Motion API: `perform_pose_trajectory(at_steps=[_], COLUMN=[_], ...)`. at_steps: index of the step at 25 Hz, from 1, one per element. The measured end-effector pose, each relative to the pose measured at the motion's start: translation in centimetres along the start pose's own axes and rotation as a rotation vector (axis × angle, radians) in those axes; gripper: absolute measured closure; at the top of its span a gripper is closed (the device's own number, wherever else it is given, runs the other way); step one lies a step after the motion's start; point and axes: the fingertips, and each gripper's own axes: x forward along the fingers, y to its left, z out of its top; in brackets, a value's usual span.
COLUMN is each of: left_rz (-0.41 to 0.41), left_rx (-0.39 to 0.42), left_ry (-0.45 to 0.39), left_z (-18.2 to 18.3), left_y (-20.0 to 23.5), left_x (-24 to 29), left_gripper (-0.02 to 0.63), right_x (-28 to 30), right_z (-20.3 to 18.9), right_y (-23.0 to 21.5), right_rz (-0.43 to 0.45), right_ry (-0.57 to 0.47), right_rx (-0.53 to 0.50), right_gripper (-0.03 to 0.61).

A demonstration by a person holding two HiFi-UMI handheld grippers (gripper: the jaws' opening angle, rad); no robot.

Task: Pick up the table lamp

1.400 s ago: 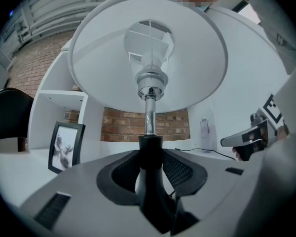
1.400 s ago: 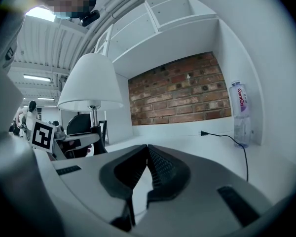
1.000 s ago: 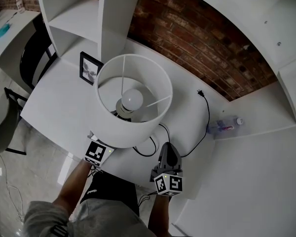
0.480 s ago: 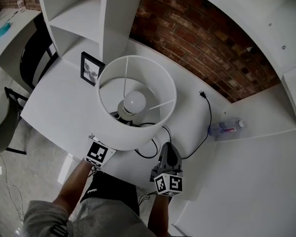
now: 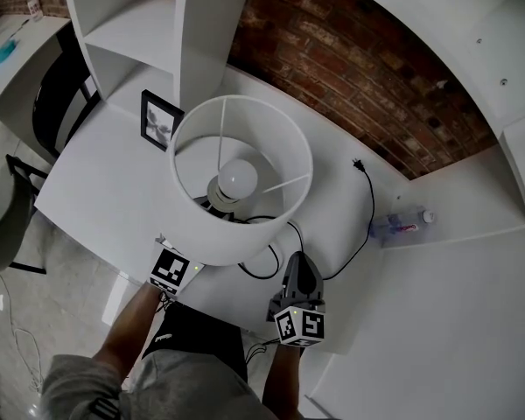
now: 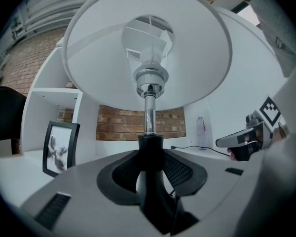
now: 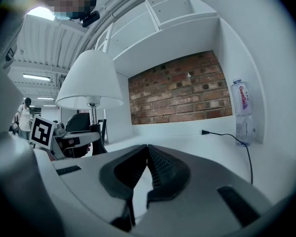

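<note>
The left claw [image 6: 151,153] holds the lamp [image 6: 147,58] by its stem. The right claw [image 7: 147,149] is closed, empty, over the tabletop [image 7: 192,141].

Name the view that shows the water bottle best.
The right gripper view: the water bottle stands full-length by the wall, label visible. The head view shows it small from above; the left gripper view, tiny and faint.

Even, bright daylight-like lighting, soft shadows; gripper views bend strongly at dark edges (one mosaic patch overhead).
</note>
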Motion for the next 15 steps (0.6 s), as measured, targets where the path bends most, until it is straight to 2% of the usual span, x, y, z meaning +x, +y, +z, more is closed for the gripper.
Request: perform_pose_trajectory(at_steps=[7, 15], left_rz=[0.0, 0.006], left_rx=[0.012, -0.009], left_ry=[0.027, 0.002], left_z=[0.6, 4.4], left_y=[-0.2, 0.3], left_x=[-0.7, -2.4], left_gripper=[0.476, 0.476], right_x=[-0.1, -0.8], right_z=[0.5, 3.1], right_y=[0.5, 1.8], right_rz=[0.008, 0.017], right_ry=[-0.004, -0.008], right_rx=[0.009, 0.014], right_gripper=[0.555, 0.555])
